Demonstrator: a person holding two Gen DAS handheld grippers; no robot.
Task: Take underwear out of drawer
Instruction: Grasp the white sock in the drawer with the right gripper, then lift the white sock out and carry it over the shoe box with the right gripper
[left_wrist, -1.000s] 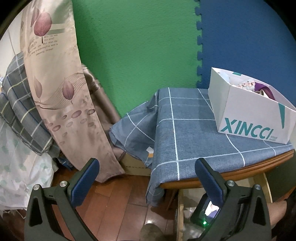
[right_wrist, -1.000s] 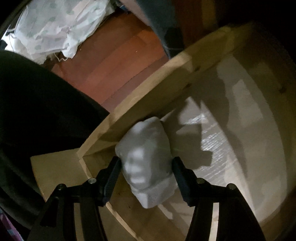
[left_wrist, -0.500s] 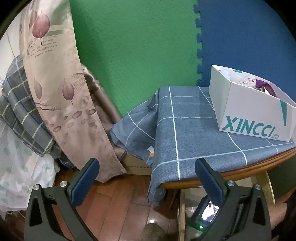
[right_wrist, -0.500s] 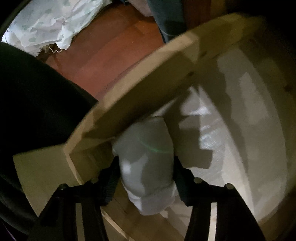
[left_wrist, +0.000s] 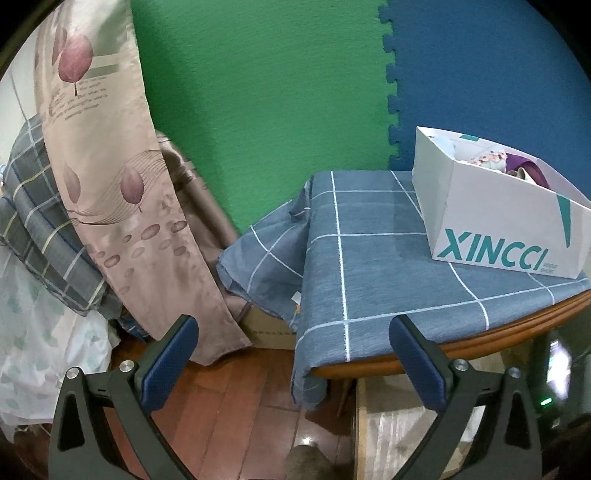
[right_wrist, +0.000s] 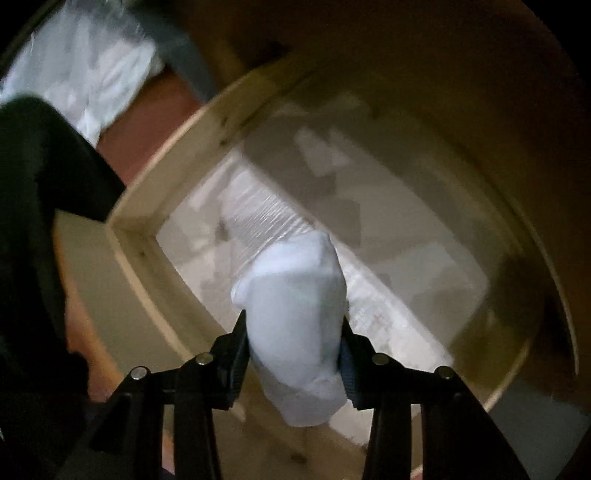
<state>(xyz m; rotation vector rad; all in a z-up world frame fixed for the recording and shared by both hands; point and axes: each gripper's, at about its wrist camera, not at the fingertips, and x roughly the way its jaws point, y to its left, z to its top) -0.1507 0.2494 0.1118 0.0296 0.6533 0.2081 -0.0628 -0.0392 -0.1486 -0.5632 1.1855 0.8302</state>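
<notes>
In the left wrist view, the left claw (left_wrist: 293, 347) stands wide open with nothing between its blue pads, pointing out over the dark red wooden floor (left_wrist: 221, 402) toward a low bench with a rounded wooden edge (left_wrist: 491, 341), draped in a grey-blue checked cloth (left_wrist: 373, 258). At about two o'clock on that cloth sits an open white cardboard box printed XINCCI in teal (left_wrist: 495, 236), with some mixed fabric showing inside. A beige leaf-print curtain (left_wrist: 110, 177) hangs at ten o'clock. At five o'clock, under the bench edge, a pale strip of the open light wooden drawer (left_wrist: 384, 421) shows. This claw has no part in the grasp as things stand.

In the right wrist view, which is dim and blurred, the right claw (right_wrist: 293, 350) points steeply down, its jaws closing and the pads pressing on both sides of a rolled white fabric bundle of underwear (right_wrist: 295, 317). The bundle appears to hang clear above the drawer's pale lined bottom (right_wrist: 388, 258), though the blur makes it hard to be sure it touches nothing. The drawer's front wall (right_wrist: 177, 162) runs from nine toward twelve o'clock.

Judged from this, the grasp is made and the lift looks under way. What remains is to carry the bundle fully over the drawer wall and set it down, perhaps on the bench or in the box.
</notes>
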